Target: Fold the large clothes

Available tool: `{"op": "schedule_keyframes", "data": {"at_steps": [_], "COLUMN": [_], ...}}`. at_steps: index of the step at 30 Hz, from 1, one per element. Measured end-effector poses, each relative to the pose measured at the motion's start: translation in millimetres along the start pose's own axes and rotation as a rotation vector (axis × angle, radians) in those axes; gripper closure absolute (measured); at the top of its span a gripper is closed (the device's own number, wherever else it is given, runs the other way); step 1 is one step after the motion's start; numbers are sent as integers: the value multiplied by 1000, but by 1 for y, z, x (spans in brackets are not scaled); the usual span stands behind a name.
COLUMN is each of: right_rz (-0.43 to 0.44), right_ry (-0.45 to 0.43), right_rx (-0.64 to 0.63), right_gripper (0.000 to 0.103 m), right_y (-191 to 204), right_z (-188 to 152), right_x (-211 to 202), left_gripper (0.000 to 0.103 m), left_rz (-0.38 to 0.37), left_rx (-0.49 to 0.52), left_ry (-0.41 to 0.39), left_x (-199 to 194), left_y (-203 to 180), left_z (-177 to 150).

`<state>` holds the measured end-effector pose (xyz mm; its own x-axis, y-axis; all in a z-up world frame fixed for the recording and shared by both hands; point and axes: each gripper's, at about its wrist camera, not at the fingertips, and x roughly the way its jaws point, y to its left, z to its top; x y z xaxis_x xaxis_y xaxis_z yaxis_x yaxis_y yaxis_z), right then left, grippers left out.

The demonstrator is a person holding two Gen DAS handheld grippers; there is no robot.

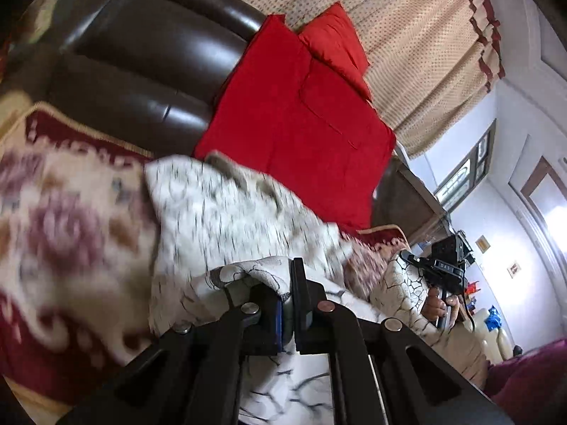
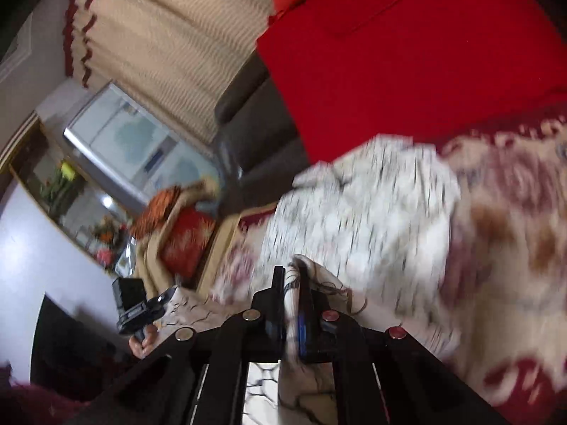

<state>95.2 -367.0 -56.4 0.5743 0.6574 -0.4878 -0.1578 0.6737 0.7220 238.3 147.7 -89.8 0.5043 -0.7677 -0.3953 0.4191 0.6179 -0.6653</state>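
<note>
Your left gripper and right gripper each pinch the crackle-print garment. No lettering is legible. Red cushions lie beyond.

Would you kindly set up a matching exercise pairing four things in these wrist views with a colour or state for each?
Things:
1. white crackle-print garment
2. cushion
3. sofa back
4. curtain

Descriptions:
A. dark brown and glossy
B. beige with a dark red frill
C. pinched by both the left gripper and the right gripper
D. plain bright red

Pairs: 1-C, 2-D, 3-A, 4-B
</note>
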Motion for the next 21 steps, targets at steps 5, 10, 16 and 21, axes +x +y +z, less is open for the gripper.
{"op": "schedule_keyframes", "data": {"at_steps": [5, 10, 16, 21], "right_rz": [-49, -161, -278, -294], "right_ry": [-79, -177, -252, -267], "right_rx": [71, 257, 553, 395], "right_gripper": [98, 97, 72, 32], "right_y": [-31, -97, -177, -149], "right_z": [60, 111, 106, 94], "right_x": [19, 40, 45, 32], "left_gripper": [98, 95, 92, 91], "left_rz": [47, 252, 361, 326], "left_rx": [-75, -274, -382, -363], "left_ry": [11, 134, 185, 86], "left_x": [48, 128, 163, 137], "left_y": [34, 117, 155, 136], "left_z": [66, 102, 72, 71]}}
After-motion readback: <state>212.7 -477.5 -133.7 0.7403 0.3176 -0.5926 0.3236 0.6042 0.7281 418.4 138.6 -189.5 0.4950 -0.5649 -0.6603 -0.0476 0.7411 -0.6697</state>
